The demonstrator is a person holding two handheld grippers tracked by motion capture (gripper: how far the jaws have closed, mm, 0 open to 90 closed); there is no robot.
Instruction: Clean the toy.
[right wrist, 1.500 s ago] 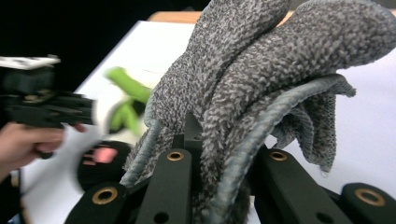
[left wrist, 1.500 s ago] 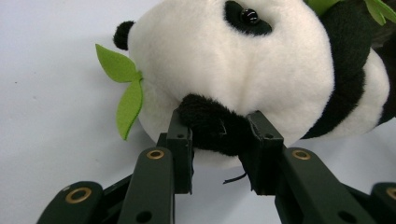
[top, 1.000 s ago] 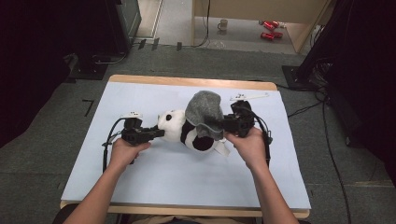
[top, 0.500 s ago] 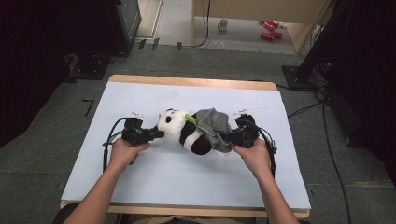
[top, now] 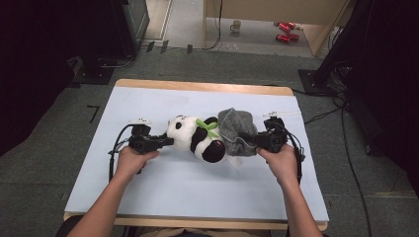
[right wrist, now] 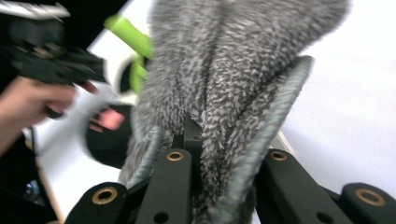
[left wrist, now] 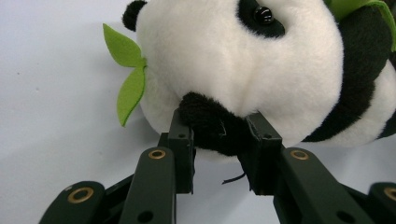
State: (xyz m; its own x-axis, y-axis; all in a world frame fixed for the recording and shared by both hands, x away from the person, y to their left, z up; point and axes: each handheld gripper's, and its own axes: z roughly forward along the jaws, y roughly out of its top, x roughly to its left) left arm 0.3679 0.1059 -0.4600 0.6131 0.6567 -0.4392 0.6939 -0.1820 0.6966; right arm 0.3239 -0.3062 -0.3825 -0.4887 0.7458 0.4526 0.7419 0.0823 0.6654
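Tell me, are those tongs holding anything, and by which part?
Yes. The left tongs pinch the toy panda by one black ear; the right tongs clamp the ribbed edge of the grey fuzzy cloth.

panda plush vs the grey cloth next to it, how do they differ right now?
The panda plush is a stuffed black-and-white toy with green felt leaves; the grey cloth is one colour, limp and bunched. The panda plush is clamped at a black ear by the left gripper; the grey cloth is pinched at its ribbed edge by the right gripper. Both lie touching on the white mat.
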